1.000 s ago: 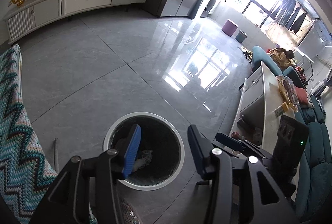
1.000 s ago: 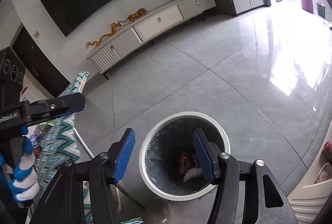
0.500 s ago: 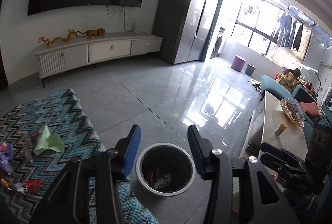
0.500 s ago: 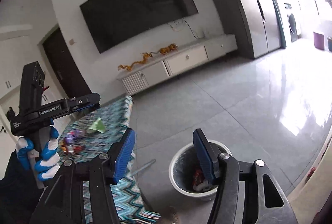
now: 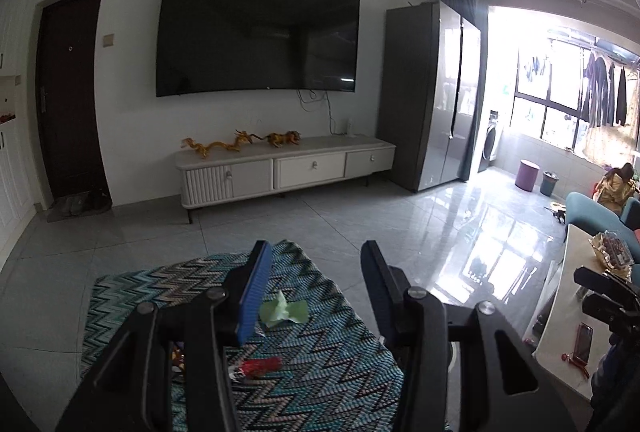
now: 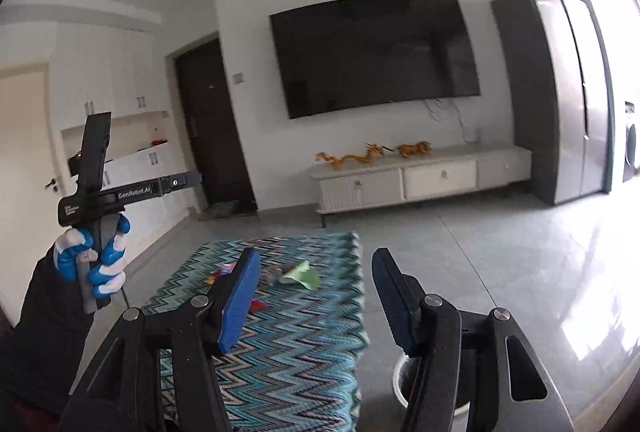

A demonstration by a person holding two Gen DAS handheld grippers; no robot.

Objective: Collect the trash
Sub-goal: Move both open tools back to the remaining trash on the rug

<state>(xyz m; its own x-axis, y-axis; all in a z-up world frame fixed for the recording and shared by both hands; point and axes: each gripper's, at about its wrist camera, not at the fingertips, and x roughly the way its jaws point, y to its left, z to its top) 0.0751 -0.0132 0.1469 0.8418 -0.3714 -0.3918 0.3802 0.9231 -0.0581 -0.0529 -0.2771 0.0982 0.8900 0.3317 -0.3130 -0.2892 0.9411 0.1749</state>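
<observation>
The room is a living room with a grey tiled floor (image 5: 360, 216), glossy where daylight falls from the balcony windows at the right. A large dark television (image 5: 256, 36) hangs on the white wall above a long white cabinet (image 5: 284, 168) that carries two golden dragon figures (image 5: 218, 145). A tall grey fridge (image 5: 432, 92) stands right of the cabinet and a dark door (image 5: 68, 92) left of it.

In the foreground a low table under a teal zigzag-patterned cloth (image 5: 320, 360) carries the trash. Near the middle of the cloth, toward its far edge, lies a crumpled pale green paper (image 5: 284, 312), the largest piece. Closer to the near edge lies a red wrapper (image 5: 260, 366) with a bit of white beside it. From the right wrist view, several small colourful wrappers (image 6: 224, 272) sit left of the green paper, blurred and hard to tell apart. A white-rimmed trash bin (image 6: 400, 376) stands on the floor just beside the cloth's right near corner, mostly hidden behind the right claw's finger.

The left gripper (image 5: 316, 292) hangs above the cloth with its jaws spread wide and nothing between them; the green paper shows in the gap. The right gripper (image 6: 316, 296) is likewise wide apart and empty, above the cloth's near edge. In the right wrist view the left hand (image 6: 94, 256), in a blue-and-white glove, grips its tool's handle at the left.
</observation>
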